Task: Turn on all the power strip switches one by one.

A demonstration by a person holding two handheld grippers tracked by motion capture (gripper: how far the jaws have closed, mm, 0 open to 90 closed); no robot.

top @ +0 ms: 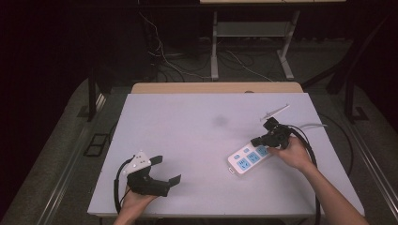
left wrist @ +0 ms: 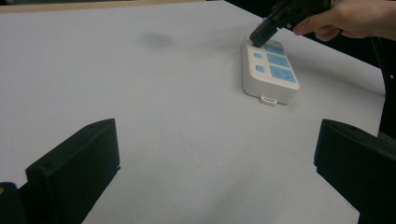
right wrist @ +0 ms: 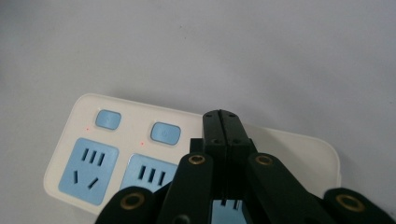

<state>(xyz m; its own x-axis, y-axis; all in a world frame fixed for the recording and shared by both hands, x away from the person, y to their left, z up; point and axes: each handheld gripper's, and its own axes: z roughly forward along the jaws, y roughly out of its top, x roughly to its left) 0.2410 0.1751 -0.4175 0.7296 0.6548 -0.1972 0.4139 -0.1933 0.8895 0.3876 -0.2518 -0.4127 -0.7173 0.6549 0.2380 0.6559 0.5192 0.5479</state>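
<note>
We hold our right hand-held gripper (top: 259,139), jaws clenched together with nothing between them, tip-down over the third switch of the power strip (top: 249,158) lying slantwise at the table's (top: 187,126) right side, while our released left hand-held gripper (top: 165,170) rests well apart.

Bright, even light on the table (top: 187,122) (dark surroundings), soft shadows, slightly grainy pictures.

A pale grey table (top: 187,136) takes up the middle of the high view, with a wooden edge (top: 216,87) along its far side. A white power strip (top: 248,158) with blue sockets lies flat at its right centre.
</note>
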